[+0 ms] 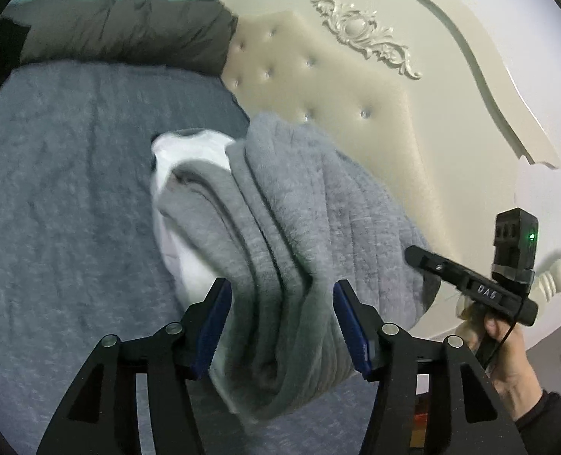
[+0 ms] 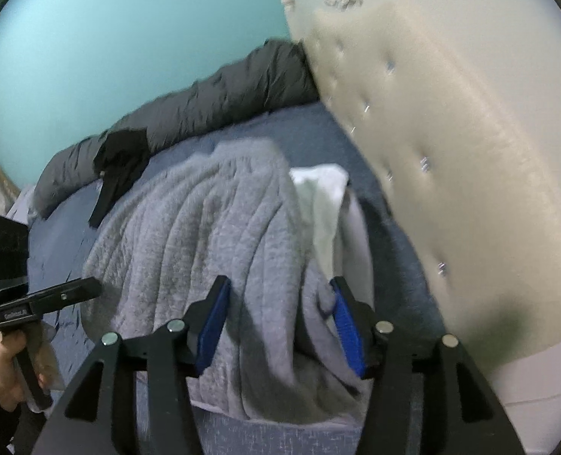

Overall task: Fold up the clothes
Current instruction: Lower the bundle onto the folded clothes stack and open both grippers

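- Because the grey fleece garment (image 1: 280, 227) is thick, plush and ribbed, I judge it soft and floppy with some weight: it will sag and bunch rather than hold a crease, though the pile should give the pads good friction.
- It lies heaped on the blue-grey bedspread (image 1: 60, 174), near the cream tufted headboard (image 1: 356, 106), with a white garment (image 1: 189, 151) tucked under its far left side.
- The left gripper (image 1: 280, 326) has its jaws spread wide around a thick fold of the fleece, not pinching it.
- The right gripper (image 2: 276, 322) is likewise spread, straddling the near edge of the fleece; its right pad touches a small bunch of cloth.
- Best hold, I judge: a single hem or corner at the near edge, not the whole stacked roll.
- A dark padded jacket (image 2: 189, 106) lies along the far side.
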